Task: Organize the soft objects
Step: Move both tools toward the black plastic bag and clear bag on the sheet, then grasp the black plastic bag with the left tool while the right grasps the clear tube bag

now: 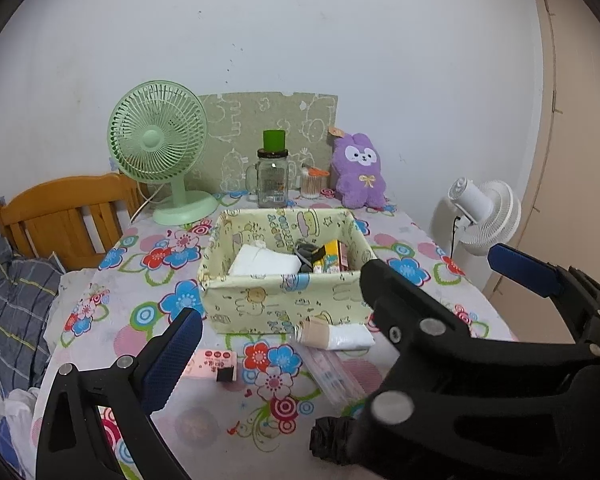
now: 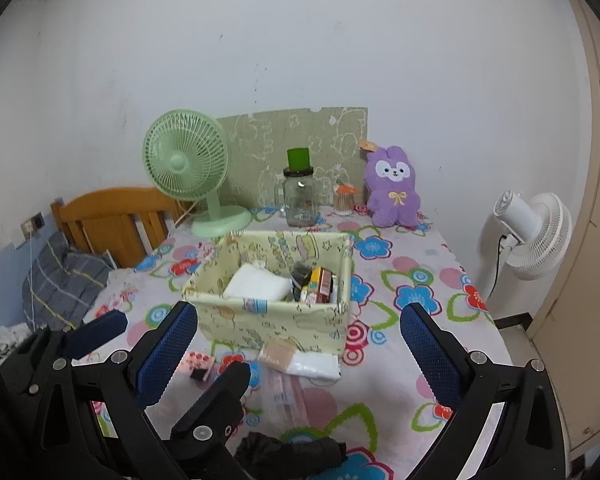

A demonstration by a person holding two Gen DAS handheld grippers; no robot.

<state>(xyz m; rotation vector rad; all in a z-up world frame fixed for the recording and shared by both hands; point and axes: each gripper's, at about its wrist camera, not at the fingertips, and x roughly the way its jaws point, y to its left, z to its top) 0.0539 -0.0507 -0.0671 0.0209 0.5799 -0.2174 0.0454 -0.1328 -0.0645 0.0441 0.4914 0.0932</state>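
Observation:
A pale yellow fabric basket (image 1: 260,300) (image 2: 236,316) stands mid-table, holding a white pack (image 1: 266,260) (image 2: 258,284) and small boxes. In front of it lie a white and tan packet (image 1: 336,334) (image 2: 300,362), a clear pink-striped pack (image 1: 332,376) (image 2: 284,396), a pink card (image 1: 216,364) (image 2: 200,364) and a black crumpled cloth (image 1: 328,436) (image 2: 288,454). A purple plush bunny (image 1: 360,170) (image 2: 394,188) sits at the back. My left gripper (image 1: 288,344) (image 2: 168,356) is open and empty above the card side. My right gripper (image 2: 300,348) (image 1: 436,280) is open and empty beside it.
A green desk fan (image 1: 160,148) (image 2: 192,172), a glass jar with green lid (image 1: 273,172) (image 2: 299,192) and a cotton swab jar (image 1: 312,184) (image 2: 344,200) stand at the back. A white fan (image 1: 484,216) (image 2: 532,236) stands right of the table, a wooden bed frame (image 1: 64,216) left.

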